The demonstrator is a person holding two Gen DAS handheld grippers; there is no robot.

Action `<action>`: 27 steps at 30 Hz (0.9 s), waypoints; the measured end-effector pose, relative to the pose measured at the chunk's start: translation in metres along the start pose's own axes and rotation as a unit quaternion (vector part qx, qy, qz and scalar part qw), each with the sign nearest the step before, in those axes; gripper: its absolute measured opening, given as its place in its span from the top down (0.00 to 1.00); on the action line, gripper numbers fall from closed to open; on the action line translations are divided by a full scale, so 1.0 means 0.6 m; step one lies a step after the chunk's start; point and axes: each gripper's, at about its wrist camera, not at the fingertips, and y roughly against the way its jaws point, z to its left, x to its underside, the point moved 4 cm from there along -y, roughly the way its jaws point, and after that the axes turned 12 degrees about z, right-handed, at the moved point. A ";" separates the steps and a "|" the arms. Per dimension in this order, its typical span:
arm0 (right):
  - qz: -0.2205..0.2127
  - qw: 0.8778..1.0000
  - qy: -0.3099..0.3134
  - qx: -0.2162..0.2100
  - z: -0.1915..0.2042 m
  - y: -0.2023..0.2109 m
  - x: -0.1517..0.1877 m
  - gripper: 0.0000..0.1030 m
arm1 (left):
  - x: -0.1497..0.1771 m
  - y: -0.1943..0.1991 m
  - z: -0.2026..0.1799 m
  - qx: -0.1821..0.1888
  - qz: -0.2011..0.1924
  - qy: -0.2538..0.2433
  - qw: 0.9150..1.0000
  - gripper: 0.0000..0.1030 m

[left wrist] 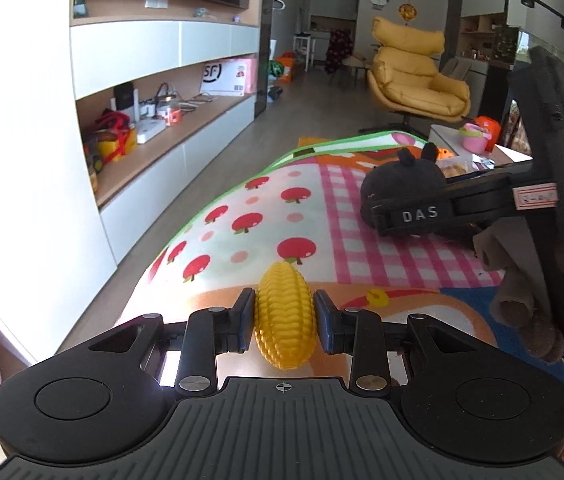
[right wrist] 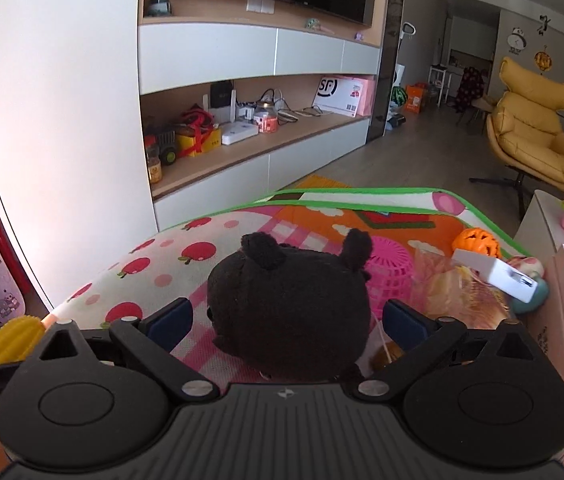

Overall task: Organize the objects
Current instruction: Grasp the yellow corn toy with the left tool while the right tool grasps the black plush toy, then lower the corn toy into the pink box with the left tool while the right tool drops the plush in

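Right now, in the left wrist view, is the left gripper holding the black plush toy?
No, the left gripper is closed on a yellow toy corn cob, while the black plush toy sits between the right gripper's fingers.

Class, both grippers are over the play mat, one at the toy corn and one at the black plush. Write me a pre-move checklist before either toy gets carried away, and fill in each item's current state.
1. Left gripper closed on the toy corn: ok, both pads touch its sides.
2. Corn centred between the pads: ok, it sits mid-gap, pointing forward.
3. Right gripper closed on the black plush: not ok, the pads stand apart from its sides.
4. Plush lined up between the right fingers: ok.
5. Clutter near the plush: not ok, the pink basket and the orange pumpkin crowd its far right side.
6. Corn lifted off the play mat: cannot tell.
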 end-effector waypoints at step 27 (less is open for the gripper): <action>-0.070 0.980 -0.124 0.138 -0.298 0.410 0.285 0.19 | -0.183 -0.032 -0.469 0.254 -0.037 -0.123 0.959 0.62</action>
